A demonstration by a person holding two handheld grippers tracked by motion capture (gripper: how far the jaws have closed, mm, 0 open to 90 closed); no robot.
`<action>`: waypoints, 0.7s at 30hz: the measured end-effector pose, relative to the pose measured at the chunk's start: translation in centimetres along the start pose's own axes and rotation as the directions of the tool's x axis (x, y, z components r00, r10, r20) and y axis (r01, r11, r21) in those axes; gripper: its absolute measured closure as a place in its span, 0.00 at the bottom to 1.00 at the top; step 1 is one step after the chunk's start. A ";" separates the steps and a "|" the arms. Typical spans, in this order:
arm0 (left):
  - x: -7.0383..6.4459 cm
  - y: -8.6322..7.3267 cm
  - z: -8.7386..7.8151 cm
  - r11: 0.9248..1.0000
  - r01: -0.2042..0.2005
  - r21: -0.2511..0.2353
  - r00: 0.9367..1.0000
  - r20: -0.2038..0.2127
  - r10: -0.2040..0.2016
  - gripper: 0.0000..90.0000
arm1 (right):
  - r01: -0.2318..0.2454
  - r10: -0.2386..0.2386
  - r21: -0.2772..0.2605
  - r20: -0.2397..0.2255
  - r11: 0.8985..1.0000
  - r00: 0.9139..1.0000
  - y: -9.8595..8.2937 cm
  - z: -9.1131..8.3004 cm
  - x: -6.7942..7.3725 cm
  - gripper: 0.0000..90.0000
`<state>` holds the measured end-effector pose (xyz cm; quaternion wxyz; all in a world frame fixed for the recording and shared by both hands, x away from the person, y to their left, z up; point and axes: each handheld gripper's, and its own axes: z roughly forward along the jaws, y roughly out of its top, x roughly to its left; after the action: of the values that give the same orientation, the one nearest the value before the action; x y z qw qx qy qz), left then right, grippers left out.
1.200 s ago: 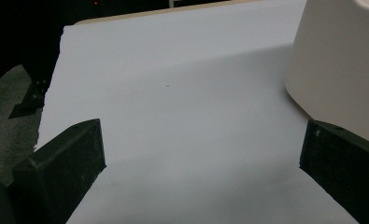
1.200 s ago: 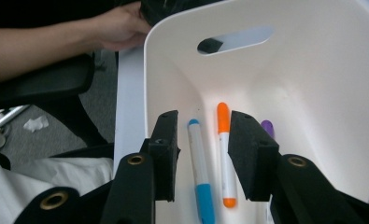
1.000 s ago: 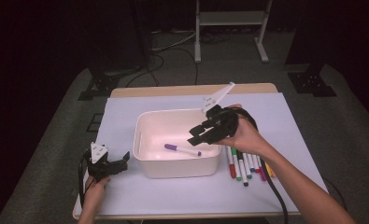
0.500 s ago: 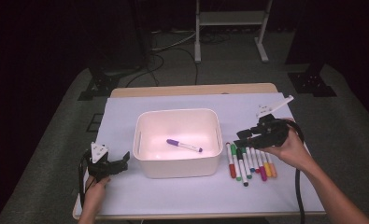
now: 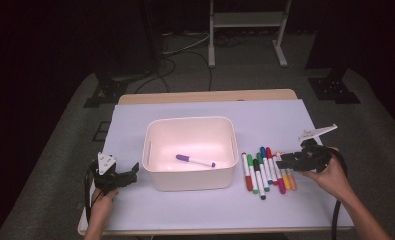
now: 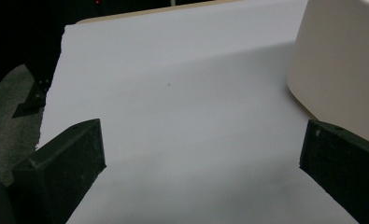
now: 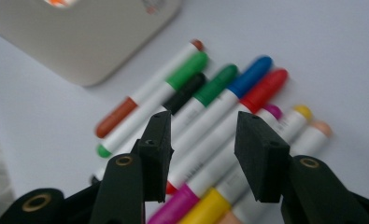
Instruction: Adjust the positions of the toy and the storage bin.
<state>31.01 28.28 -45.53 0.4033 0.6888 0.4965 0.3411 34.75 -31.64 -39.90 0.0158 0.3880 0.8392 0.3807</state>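
Since the earlier frame the right hand-held gripper (image 5: 285, 161) has dropped lower and nearer to the row of markers (image 5: 266, 172), and it now hovers at the row's right end with its jaws parted and nothing between them. In the right gripper view those jaws stand over the white barrels of the red marker (image 7: 247, 105) and the blue marker (image 7: 238, 84), not touching them as far as can be told. Nine or so markers lie side by side on the pale sheet covering the surface (image 5: 205, 107), just right of the white bin (image 5: 190, 175). One purple marker (image 5: 195, 160) lies inside the bin, on its floor. Left hand-held gripper (image 5: 127, 176) rests on the surface near the bin's left wall, jaws spread wide and empty.
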 end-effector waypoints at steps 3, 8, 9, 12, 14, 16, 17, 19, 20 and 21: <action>0.0 0.0 0.0 1.000 -0.002 0.002 1.000 0.001 0.002 0.00 | -0.047 0.046 0.014 0.066 0.999 0.997 -1.4 0.4 -1.4 0.63; 0.0 0.0 0.0 1.000 -0.002 0.003 1.000 0.000 0.002 0.00 | -0.089 0.087 0.011 0.098 0.996 0.991 -2.2 0.6 -2.2 0.66; 0.0 0.0 0.0 1.000 -0.001 0.003 1.000 0.000 0.001 0.00 | -0.101 0.098 0.019 0.122 0.995 0.988 -2.5 0.8 -2.4 0.67; 0.0 0.0 0.0 1.000 0.000 0.003 1.000 0.001 0.000 0.00 | -0.105 0.101 0.023 0.138 0.994 0.985 -2.6 1.0 -2.6 0.67; 0.0 0.0 0.0 1.000 0.000 0.003 1.000 0.001 0.000 0.00 | -0.114 0.108 0.028 0.159 0.993 0.981 -2.8 1.3 -2.7 0.68; 0.0 0.0 0.0 1.000 0.001 0.003 1.000 0.002 -0.001 0.00 | -0.116 0.106 0.040 0.191 0.992 0.976 -3.0 1.5 -2.7 0.69; 0.0 0.0 0.0 1.000 0.001 0.003 1.000 0.002 -0.001 0.00 | -0.117 0.105 0.045 0.210 0.992 0.972 -3.1 1.5 -2.7 0.69; 0.0 0.0 0.0 1.000 0.002 0.003 1.000 0.002 -0.002 0.00 | -0.117 0.104 0.043 0.226 0.992 0.969 -3.4 1.4 -2.8 0.70; 0.0 0.0 0.0 1.000 0.001 0.003 1.000 0.002 -0.001 0.00 | -0.127 0.115 0.035 0.243 0.991 0.963 -3.7 1.0 -2.9 0.71; 0.0 0.0 0.0 1.000 0.000 0.003 1.000 0.002 0.000 0.00 | -0.130 0.116 0.038 0.257 0.991 0.959 -3.8 0.9 -2.9 0.72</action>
<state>31.00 28.29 -45.51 0.4028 0.6897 0.4966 0.3397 34.62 -34.60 -43.81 0.0889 0.4854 0.8144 0.3053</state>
